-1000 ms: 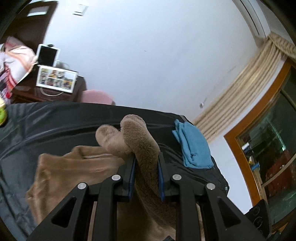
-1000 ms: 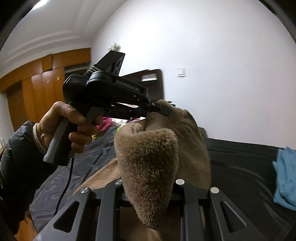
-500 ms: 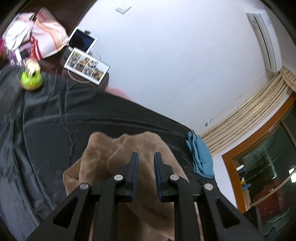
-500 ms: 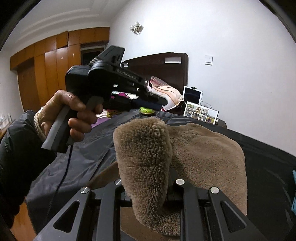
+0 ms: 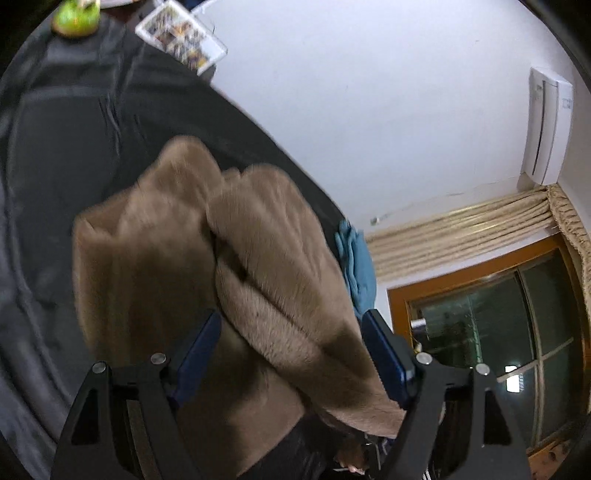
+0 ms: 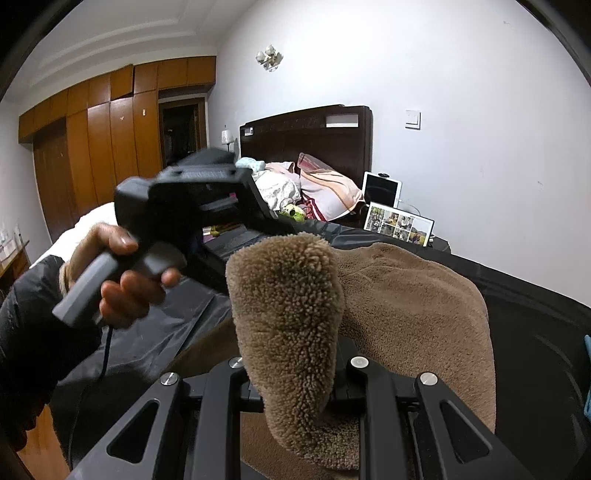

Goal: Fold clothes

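Closest to you, your right gripper [image 6: 295, 391] pinches a thick fold of the brown fleece garment [image 6: 410, 314]; the fuzzy fold stands up between its two black fingers [image 6: 225, 398] and hides the pads. Your left gripper [image 5: 291, 354] has its fingers spread wide, the blue pads [image 5: 195, 350] set well apart, with a bulge of the same fleece lying between them; whether the pads touch the cloth cannot be told. Seen from the right side, your left hand [image 6: 122, 280] grips the handle of that tool, a dark sleeve [image 6: 29, 332] covering the wrist.

Just beyond both tools, the garment lies bunched on a dark sheet [image 5: 51, 155] that covers the bed. A blue cloth [image 5: 356, 266] lies past the fleece at the far edge of the sheet.

Farther off stand a photo frame [image 6: 399, 223], a white tablet [image 6: 382, 190], and a small green toy [image 5: 75, 18]. Pillows [image 6: 328, 188] rest against a dark headboard [image 6: 306, 133]. On the far walls are a wooden wardrobe [image 6: 92, 147], beige curtains [image 5: 469, 229] and an air conditioner [image 5: 546, 125].
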Available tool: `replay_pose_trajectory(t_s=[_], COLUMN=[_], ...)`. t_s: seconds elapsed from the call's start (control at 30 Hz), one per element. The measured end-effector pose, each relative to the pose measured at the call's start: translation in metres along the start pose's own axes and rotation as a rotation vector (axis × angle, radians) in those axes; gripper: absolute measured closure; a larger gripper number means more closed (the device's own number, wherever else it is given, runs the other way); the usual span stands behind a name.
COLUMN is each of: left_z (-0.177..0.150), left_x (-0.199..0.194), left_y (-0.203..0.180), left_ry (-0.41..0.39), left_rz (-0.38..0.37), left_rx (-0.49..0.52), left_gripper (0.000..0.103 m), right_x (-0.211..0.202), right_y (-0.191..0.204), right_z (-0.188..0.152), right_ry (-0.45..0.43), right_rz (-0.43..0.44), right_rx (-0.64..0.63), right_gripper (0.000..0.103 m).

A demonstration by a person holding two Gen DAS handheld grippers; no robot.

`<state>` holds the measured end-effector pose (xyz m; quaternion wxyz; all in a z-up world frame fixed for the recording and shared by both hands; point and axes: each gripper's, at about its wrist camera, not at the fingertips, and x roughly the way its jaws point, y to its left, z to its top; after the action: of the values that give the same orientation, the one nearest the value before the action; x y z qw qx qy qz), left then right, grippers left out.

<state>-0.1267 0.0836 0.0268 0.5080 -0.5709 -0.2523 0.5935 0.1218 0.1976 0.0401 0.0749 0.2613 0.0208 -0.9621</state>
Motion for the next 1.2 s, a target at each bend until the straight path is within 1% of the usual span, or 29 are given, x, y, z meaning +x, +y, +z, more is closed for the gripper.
replay_pose_trajectory(t_s=[0.1, 0.2, 0.33, 0.4, 0.43, 0.47, 0.5, 0.57, 0.63, 0.73, 0.83, 0.9, 1.03, 1.1, 1.2], left_z=[0.001, 0.011, 0.031, 0.040, 0.043, 0.046, 0.048, 0.051, 0.052, 0.055, 0.066, 0.069, 0.067, 0.064, 0.059], left_x=[0.025, 0.050, 0.067, 0.070, 0.071, 0.071, 0.071, 0.064, 0.055, 0.037, 0.019, 0.014, 0.007, 0.005, 0.007], left_y=[0.003, 0.004, 0.001, -0.003, -0.005, -0.008, -0.012, -0.022, -0.036, -0.051, -0.059, -0.050, -0.016, 0.007, 0.023], left_ry=[0.055, 0.084, 0.070, 0.044, 0.032, 0.029, 0.025, 0.012, -0.001, -0.023, -0.037, -0.035, -0.031, -0.031, -0.032], left_rz=[-0.024, -0.010, 0.006, 0.027, 0.037, 0.051, 0.063, 0.074, 0.085, 0.092, 0.096, 0.104, 0.126, 0.134, 0.132], left_rx=[-0.037, -0.073, -0.077, -0.058, -0.042, -0.024, -0.005, 0.041, 0.096, 0.146, 0.182, 0.176, 0.130, 0.106, 0.091], left_gripper=[0.021, 0.021, 0.021, 0.021, 0.027, 0.052, 0.065, 0.073, 0.074, 0.074, 0.074, 0.074, 0.074, 0.074, 0.073], right_x=[-0.001, -0.003, -0.007, -0.007, -0.005, -0.005, -0.005, -0.006, -0.007, -0.008, -0.008, 0.002, 0.034, 0.043, 0.054], right_y=[0.001, 0.002, 0.003, 0.003, 0.003, 0.003, 0.003, 0.004, 0.010, 0.022, 0.034, 0.047, 0.074, 0.083, 0.093], right_z=[-0.001, -0.001, 0.000, 0.000, 0.001, 0.002, 0.003, 0.007, 0.013, 0.022, 0.032, 0.030, 0.016, 0.009, -0.001], right_ry=[0.001, -0.003, -0.015, -0.019, -0.021, -0.024, -0.028, -0.038, -0.053, -0.078, -0.103, -0.088, -0.004, 0.029, 0.070], right_rz=[-0.001, 0.000, 0.000, -0.005, -0.007, -0.012, -0.016, -0.020, -0.016, -0.004, 0.008, 0.012, 0.015, 0.019, 0.024], right_rx=[-0.002, -0.003, -0.009, -0.016, -0.019, -0.022, -0.025, -0.031, -0.044, -0.073, -0.102, -0.138, -0.224, -0.254, -0.297], right_gripper=[0.081, 0.081, 0.081, 0.081, 0.081, 0.081, 0.081, 0.081, 0.081, 0.081, 0.081, 0.081, 0.081, 0.081, 0.081])
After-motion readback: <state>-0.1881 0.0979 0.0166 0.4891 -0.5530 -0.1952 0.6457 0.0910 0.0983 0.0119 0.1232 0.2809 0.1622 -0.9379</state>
